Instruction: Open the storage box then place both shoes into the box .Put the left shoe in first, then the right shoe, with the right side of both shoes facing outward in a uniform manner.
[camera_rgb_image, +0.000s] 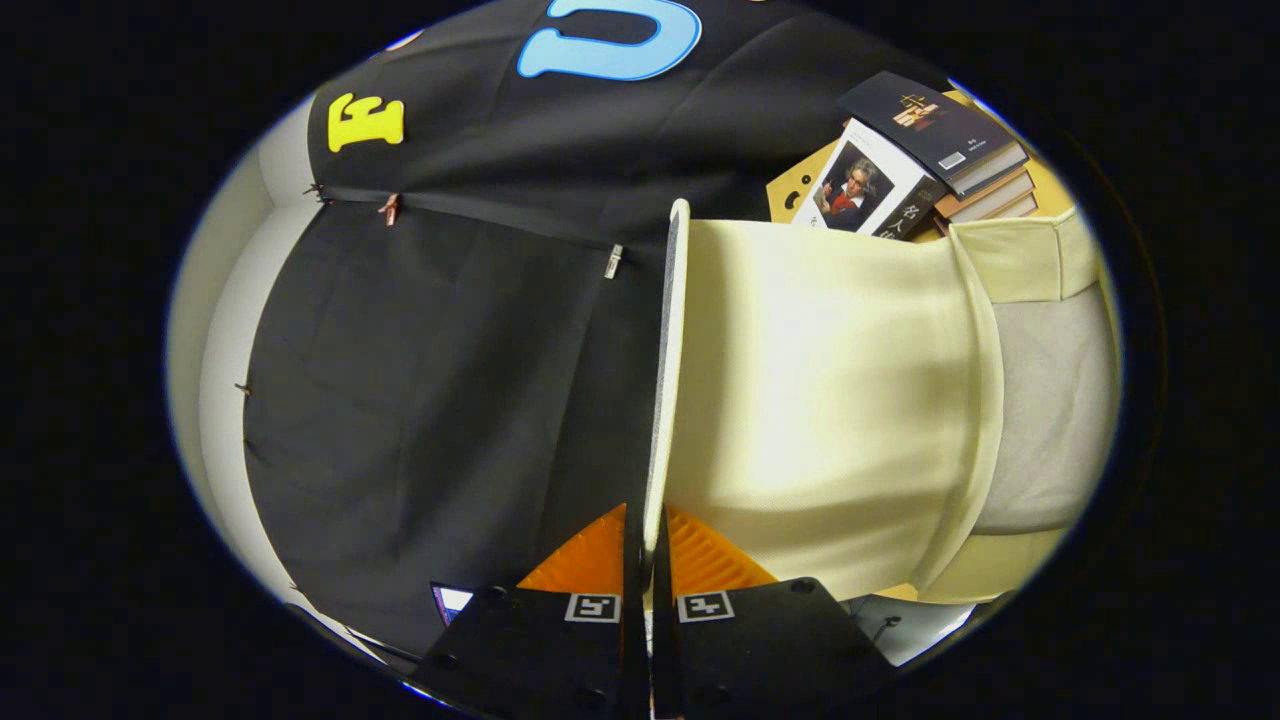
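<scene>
gripper (647, 560) nearly closed, both fingers pinching the thin edge of the cream box lid (668, 380), which stands swung up edge-on ahead of them, judged so the box (1050, 420) beyond lies open for shoes; books (920, 160) behind.

The storage box lid (830, 400) looks smooth, faintly glossy cream plastic, the books (930, 150) have glossy paper covers, the wall cloth (440, 350) is matt
</scene>
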